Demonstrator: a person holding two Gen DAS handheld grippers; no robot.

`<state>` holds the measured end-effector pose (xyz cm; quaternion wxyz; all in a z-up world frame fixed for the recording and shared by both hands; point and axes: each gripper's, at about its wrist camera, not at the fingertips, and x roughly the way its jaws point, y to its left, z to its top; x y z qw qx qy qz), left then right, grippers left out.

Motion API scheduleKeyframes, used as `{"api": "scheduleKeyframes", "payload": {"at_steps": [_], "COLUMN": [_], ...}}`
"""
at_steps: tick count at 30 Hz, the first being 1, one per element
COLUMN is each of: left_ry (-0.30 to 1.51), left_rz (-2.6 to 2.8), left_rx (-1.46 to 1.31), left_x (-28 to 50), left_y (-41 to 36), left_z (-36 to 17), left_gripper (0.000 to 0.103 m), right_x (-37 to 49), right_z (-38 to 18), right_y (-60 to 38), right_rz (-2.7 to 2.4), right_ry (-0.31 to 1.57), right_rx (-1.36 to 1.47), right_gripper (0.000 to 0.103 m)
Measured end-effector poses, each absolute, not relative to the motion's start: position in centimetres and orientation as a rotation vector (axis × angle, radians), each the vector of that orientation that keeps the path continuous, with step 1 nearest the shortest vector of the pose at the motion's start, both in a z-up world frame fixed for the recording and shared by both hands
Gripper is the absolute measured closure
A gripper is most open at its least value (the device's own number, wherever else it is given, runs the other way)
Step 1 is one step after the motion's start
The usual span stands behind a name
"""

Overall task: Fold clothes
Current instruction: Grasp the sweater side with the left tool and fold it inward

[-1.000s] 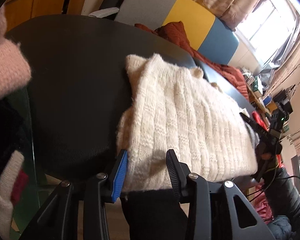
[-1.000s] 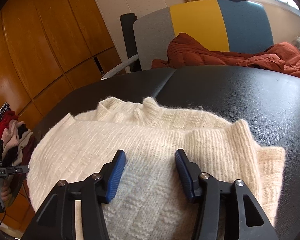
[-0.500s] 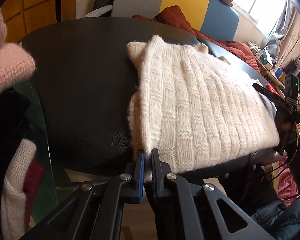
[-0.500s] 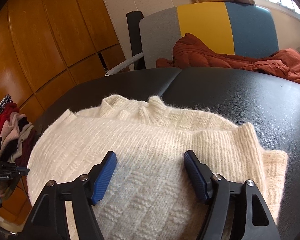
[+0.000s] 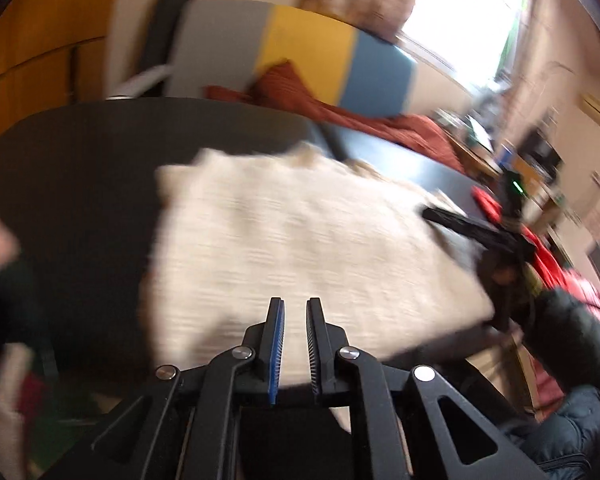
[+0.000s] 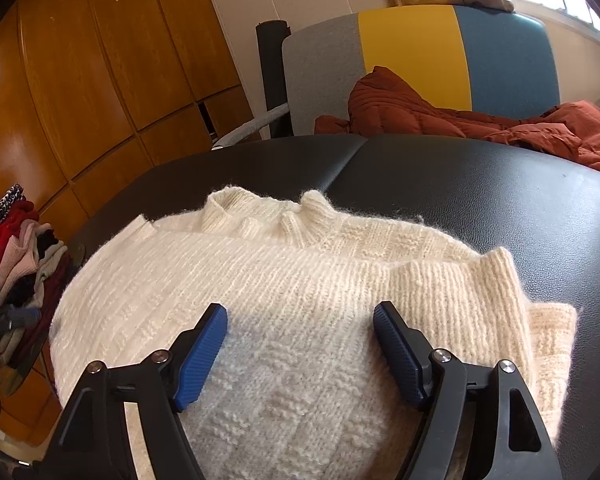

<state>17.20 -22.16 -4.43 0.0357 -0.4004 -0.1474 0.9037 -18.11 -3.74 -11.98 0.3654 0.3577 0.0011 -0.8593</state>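
The left gripper's (image 5: pixel 295 305) jaws are all but closed, having just eased apart a little. Cream knit fills the narrow slit between them, so they appear to be pinching the near edge of the cream knit sweater (image 5: pixel 300 236), though that view is heavily motion-blurred. The right gripper's (image 6: pixel 300 312) jaws stand wide and have just been opening. The sweater lies under the gap between them, and the pads press on nothing.

The sweater lies on the black table (image 6: pixel 460 184), at the edge nearest the person. It is already doubled over. A ribbed band (image 6: pixel 480 280) crosses its upper layer, and the turtleneck collar (image 6: pixel 260 216) shows on the layer below, at the far side. A strip of the lower layer sticks out at the right.

I judge the step in hand to be one of the later folds. The right side looks freshly let go, while the left side takes up its edge to carry it over.

The next move calls for lifting that pinched edge clear of the table and laying it across the body without dragging the bundle off the near edge. The free right jaws could steady or press the stack. The knit is thick and springy, so it may slip from a shallow pinch.

A pile of other clothes (image 6: pixel 16 248) waits at the left. A rust-red padded jacket (image 6: pixel 440 116) lies beyond the table, against a grey, yellow and blue seat back (image 6: pixel 416 52).
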Motion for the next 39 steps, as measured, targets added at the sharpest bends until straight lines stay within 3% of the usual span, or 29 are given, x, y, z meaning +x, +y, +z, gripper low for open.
{"api": "scheduleKeyframes", "payload": {"at_steps": [7,12,24,29,32,39], "left_ry": [-0.379,-0.200,-0.392,-0.450,-0.406,-0.594], "left_rz": [2.754,2.786,2.798,2.817,2.821,2.765], "left_rx": [-1.250,-1.285,-1.241,-1.242,-1.242,-1.207], "left_x": [13.9,15.5,16.0,15.9,15.8,16.1], "left_y": [-18.2,-16.2,-17.9,-18.4,-18.1,-19.8], "left_z": [-6.0,-9.1,-8.1,-8.2,-8.5,-9.2], "left_gripper": [0.092,0.092,0.091,0.091,0.089,0.089], "right_x": [-18.0,-18.0,-18.2,-18.1,-17.5,-14.3], "right_z": [-11.9,-11.9,-11.9,-11.7,-11.4,-9.5], "right_y": [-3.7,-3.7,-3.8,-4.2,-4.8,-4.5], "right_rz": [-2.204,-2.200,-2.198,-2.184,-2.189,-2.171], "right_ry": [-0.001,-0.005,0.006,0.031,0.111,0.229], "right_rx": [0.917,0.916,0.917,0.922,0.939,0.882], "right_gripper": [0.024,0.023,0.021,0.013,0.001,0.000]}}
